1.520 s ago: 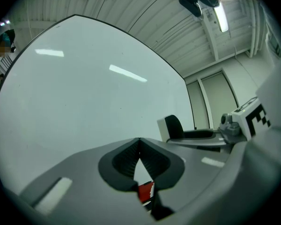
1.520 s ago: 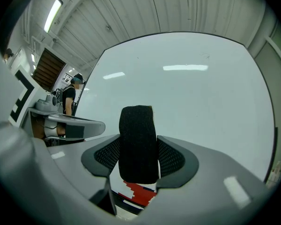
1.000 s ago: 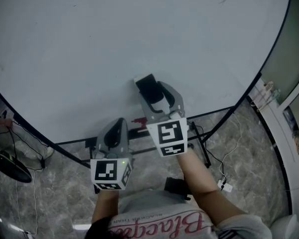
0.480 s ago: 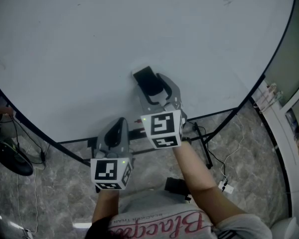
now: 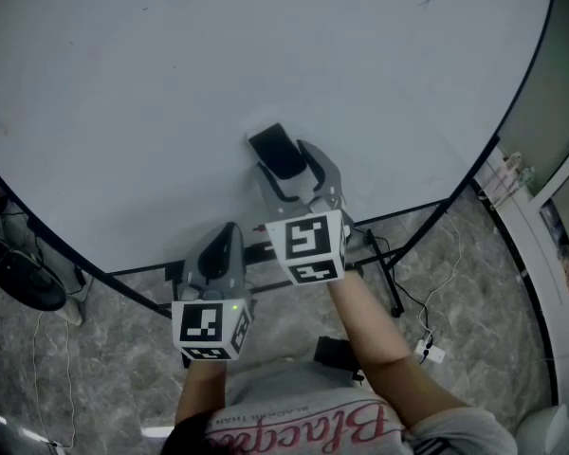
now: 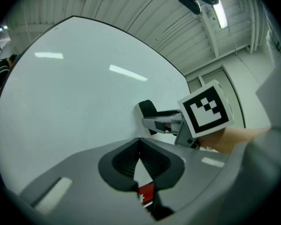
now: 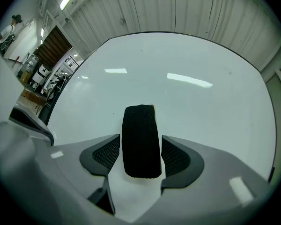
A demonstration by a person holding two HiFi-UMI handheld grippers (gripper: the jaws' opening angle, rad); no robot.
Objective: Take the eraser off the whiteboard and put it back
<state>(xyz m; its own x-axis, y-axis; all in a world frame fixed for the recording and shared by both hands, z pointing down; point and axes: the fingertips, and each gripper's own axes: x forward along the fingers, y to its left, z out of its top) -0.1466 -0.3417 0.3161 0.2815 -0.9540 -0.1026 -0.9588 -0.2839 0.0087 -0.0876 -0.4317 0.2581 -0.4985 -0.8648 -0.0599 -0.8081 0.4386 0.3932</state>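
Whiteboard (image 5: 171, 83): white face, dark rim.
Eraser (image 5: 273, 150): black, on the whiteboard near its lower edge.
Right gripper (image 5: 285, 165): jaws have just been opening, with the eraser between them.
Left gripper (image 5: 224, 235): at the whiteboard's lower edge, left of the right gripper.

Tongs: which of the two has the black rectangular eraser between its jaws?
The right tongs: its jaws, just opened wider, flank the black rectangular eraser on the whiteboard without pressing. The left tongs is shut and empty.

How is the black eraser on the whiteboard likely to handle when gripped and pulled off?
The eraser probably clings magnetically: it sits on the upright whiteboard while the right tool, whose jaws have just been opening, stands clear of it. Its textured face suggests slight give and decent grip.
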